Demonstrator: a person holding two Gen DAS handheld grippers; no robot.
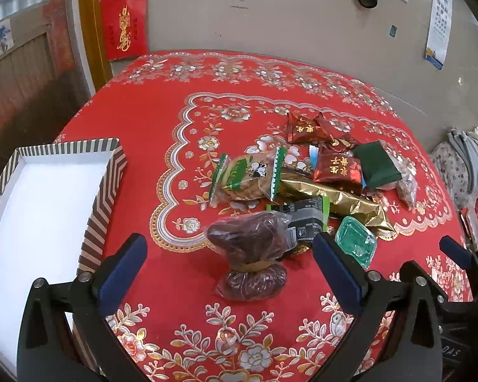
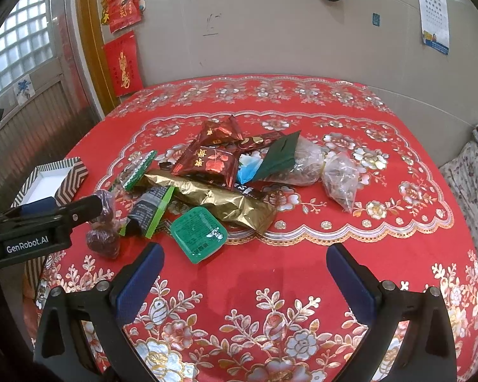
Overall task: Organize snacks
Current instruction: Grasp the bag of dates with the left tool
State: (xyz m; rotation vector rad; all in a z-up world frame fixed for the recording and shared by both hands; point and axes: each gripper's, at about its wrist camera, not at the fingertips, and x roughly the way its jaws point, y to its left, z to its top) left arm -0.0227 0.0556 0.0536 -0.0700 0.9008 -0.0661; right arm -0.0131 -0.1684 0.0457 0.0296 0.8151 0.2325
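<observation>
Home dining room, floral red tablecloth [image 2: 271,270], red wall decorations [image 2: 122,63], calendar [image 1: 438,19]

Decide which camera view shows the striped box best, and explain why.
The left wrist view: the striped box fills the left side, its white inside and chevron walls plain. The right wrist view shows only a small far corner of it, partly hidden behind the left claw.

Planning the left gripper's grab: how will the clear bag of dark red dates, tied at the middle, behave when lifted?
The clear bag of dark red dates probably sags either side of its tie. The glossy film may slip. Its lumpy fill looks fairly heavy.
</observation>
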